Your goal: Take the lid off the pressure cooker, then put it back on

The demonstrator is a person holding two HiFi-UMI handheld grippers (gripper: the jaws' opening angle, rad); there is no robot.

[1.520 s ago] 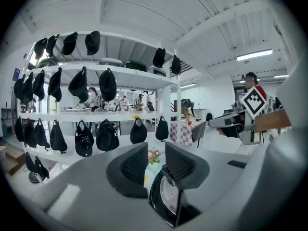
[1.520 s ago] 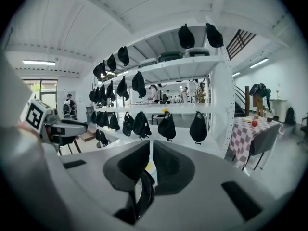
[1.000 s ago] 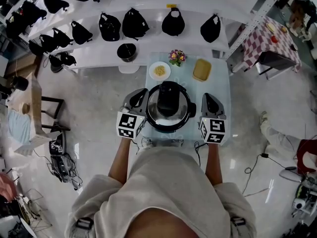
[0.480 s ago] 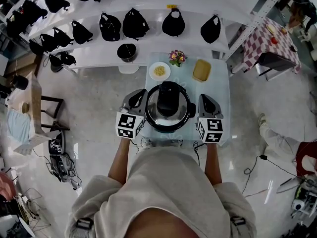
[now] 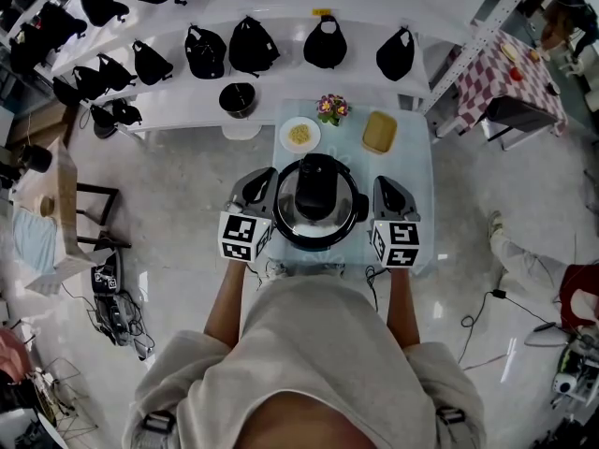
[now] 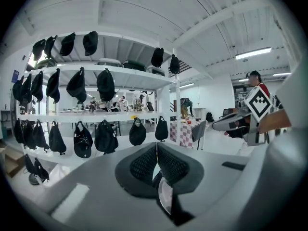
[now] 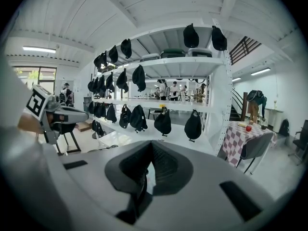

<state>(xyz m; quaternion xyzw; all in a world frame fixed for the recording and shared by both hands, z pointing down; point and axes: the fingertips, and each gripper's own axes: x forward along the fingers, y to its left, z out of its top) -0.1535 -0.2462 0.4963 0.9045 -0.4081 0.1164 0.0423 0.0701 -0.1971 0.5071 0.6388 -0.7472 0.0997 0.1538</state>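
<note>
Head view looks down; both gripper views face shelves point(image 6: 139, 81).

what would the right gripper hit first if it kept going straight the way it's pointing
Probably the yellow dish ahead of the right gripper; height is unclear, so it might pass over to the shelf of bags.

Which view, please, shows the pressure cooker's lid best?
The head view: the lid shows whole from above. The left gripper view catches only a shiny sliver beneath its fingers; the right gripper view, a dark edge.
</note>
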